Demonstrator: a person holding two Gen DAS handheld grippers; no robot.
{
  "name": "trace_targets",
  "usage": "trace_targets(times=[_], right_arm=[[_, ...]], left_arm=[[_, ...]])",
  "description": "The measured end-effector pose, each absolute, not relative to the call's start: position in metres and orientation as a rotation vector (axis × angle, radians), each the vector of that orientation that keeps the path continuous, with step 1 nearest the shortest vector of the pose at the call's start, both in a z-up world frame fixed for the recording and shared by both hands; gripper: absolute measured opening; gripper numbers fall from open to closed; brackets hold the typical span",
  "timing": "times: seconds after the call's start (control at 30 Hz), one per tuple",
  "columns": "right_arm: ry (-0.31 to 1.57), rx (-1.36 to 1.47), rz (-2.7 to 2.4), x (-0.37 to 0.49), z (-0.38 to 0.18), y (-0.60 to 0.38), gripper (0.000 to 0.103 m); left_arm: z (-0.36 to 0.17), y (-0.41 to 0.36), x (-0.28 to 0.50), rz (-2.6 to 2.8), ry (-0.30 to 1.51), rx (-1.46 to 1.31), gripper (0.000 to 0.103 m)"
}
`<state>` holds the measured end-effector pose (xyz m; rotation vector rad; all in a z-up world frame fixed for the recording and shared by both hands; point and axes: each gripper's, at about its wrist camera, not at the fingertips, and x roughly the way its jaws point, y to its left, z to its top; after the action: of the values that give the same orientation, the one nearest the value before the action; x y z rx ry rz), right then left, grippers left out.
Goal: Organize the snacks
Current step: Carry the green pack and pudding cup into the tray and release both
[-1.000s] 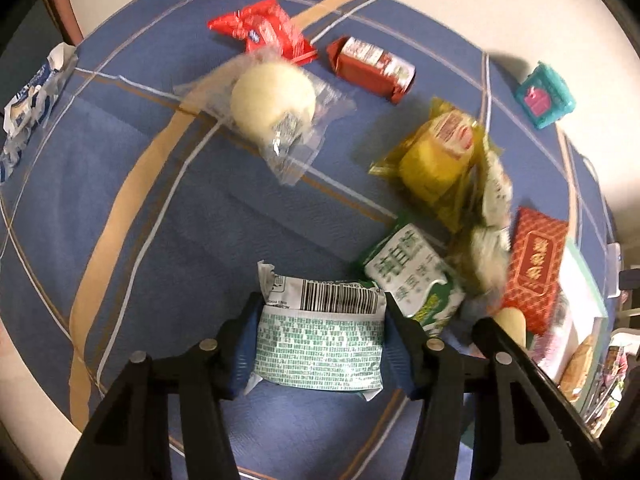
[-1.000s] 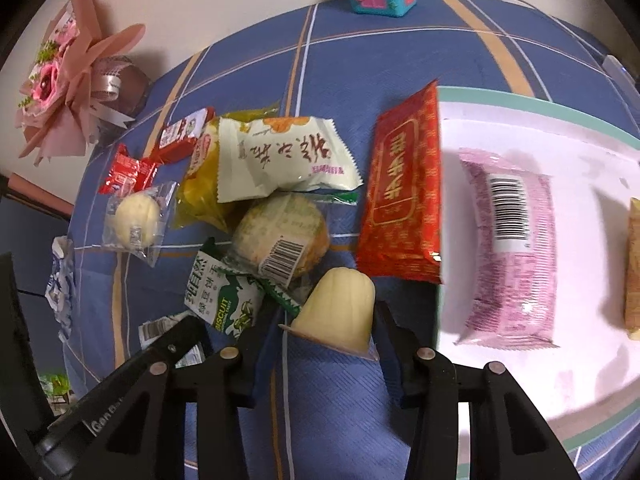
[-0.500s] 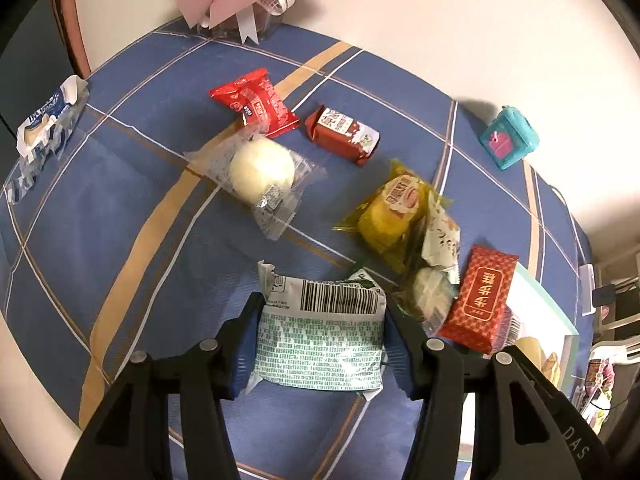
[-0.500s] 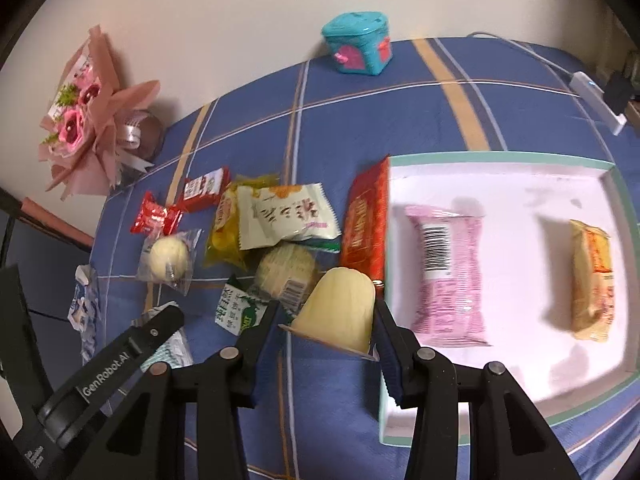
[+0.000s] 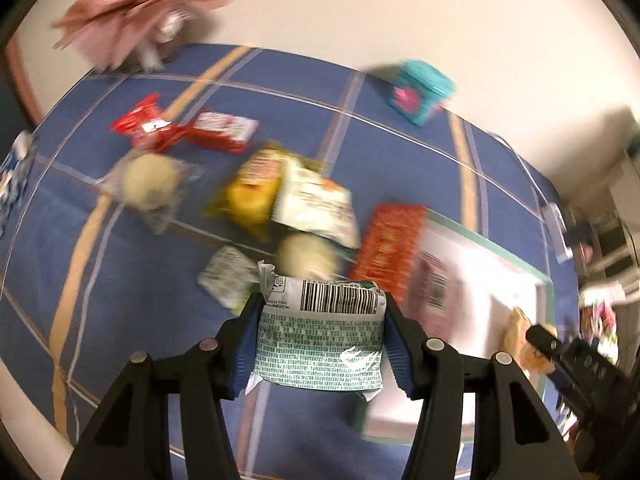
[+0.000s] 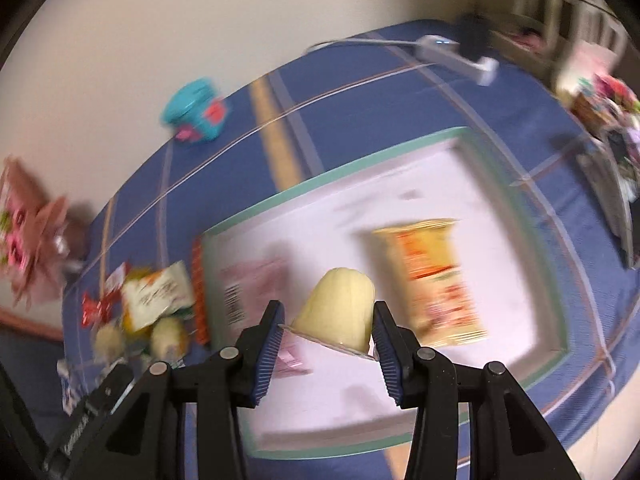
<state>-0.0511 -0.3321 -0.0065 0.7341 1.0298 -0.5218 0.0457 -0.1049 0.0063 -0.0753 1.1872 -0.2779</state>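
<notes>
Our left tongs (image 5: 322,340) clamp a soft, crinkly green-and-white foil packet (image 5: 320,340) by its sides; our right tongs (image 6: 326,330) clamp a light, slippery pale-yellow jelly cup (image 6: 336,308) at its rim.

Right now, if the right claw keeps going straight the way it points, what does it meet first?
Probably the bare white floor of the tray, between the pink packet and the orange packet. The right claw carries the jelly cup; blur makes depth uncertain.
</notes>
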Motion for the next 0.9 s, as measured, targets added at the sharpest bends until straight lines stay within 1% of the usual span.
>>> trace_targets(times=[0.23, 0.43, 0.9], right_arm=[[0.999, 0.779, -0.628, -0.08, -0.008, -0.379, 0.047], [0.984, 0.784, -0.647, -0.085, -0.014, -0.398, 0.047], [0.939, 0.764, -0.645, -0.071, -0.03, -0.418, 0.048]], left_arm=[[0.008, -0.174, 0.019, -0.424, 1.167, 0.072, 0.058], [-0.001, -0.215, 0.006, -0.506, 1.134, 0.182, 0.058], [-0.015, -0.262, 0.006, -0.571, 1.079, 0.247, 0.058]])
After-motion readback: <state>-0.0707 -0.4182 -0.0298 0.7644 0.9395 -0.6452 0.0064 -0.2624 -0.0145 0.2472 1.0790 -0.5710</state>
